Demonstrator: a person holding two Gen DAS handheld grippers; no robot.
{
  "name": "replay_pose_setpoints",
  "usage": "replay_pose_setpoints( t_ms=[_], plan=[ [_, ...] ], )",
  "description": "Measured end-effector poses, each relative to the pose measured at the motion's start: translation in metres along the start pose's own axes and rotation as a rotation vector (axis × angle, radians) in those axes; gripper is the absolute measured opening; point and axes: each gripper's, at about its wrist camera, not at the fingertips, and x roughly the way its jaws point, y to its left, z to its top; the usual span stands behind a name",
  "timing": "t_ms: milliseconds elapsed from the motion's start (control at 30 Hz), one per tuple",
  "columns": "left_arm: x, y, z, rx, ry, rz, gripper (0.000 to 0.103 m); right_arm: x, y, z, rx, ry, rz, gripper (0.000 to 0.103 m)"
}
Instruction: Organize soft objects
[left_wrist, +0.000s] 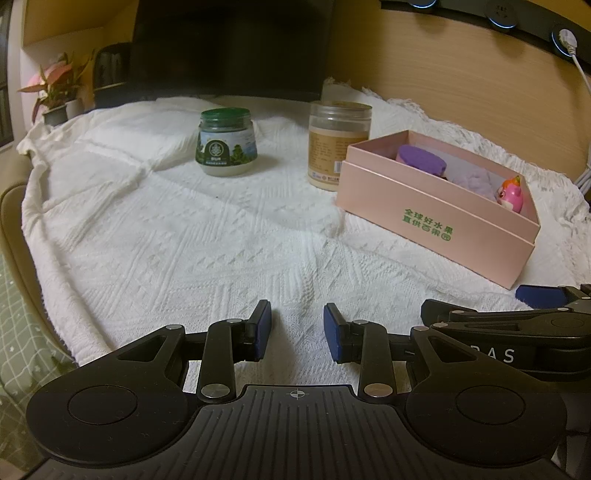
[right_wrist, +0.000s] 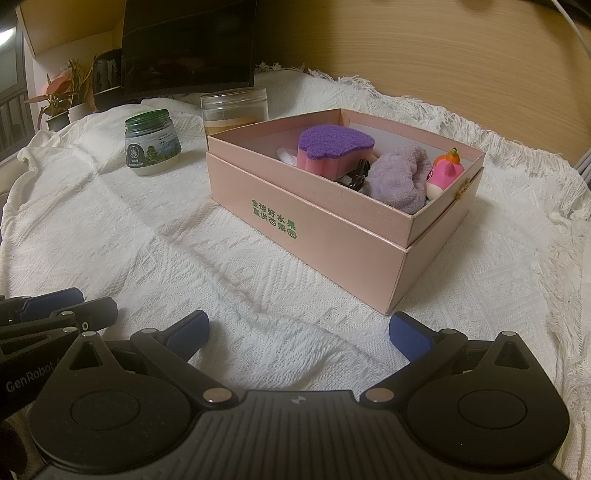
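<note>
Grippers side by side over the white blanket (left_wrist: 184, 229), both empty. From the left wrist view, the left gripper (left_wrist: 297, 328) sits low and near, its blue pads parted with only cloth between them. The pink box (left_wrist: 436, 214) lies well ahead and off to the right, apart from it, with the purple sponge (left_wrist: 419, 157) and the pink toy (left_wrist: 511, 194) inside. Far behind stand a green-lidded jar (left_wrist: 226, 142) and a clear jar (left_wrist: 338, 144), the latter just beside the box. Over to the right wrist view: the right gripper (right_wrist: 299, 332) is spread wide, nothing in it. The box sits just ahead, its near corner close to the right pad. Inside, sponge, lilac towel (right_wrist: 397, 179) and toy are packed together.
</note>
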Motion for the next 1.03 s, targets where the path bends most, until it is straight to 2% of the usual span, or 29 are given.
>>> replay_pose_setpoints(
  t_ms=[1033],
  plan=[
    [0.0008, -0.001, 0.0001, 0.01, 0.004, 0.009, 0.034, 0.0001, -0.0001, 0.0006, -0.001, 0.001, 0.0, 0.103]
  ],
)
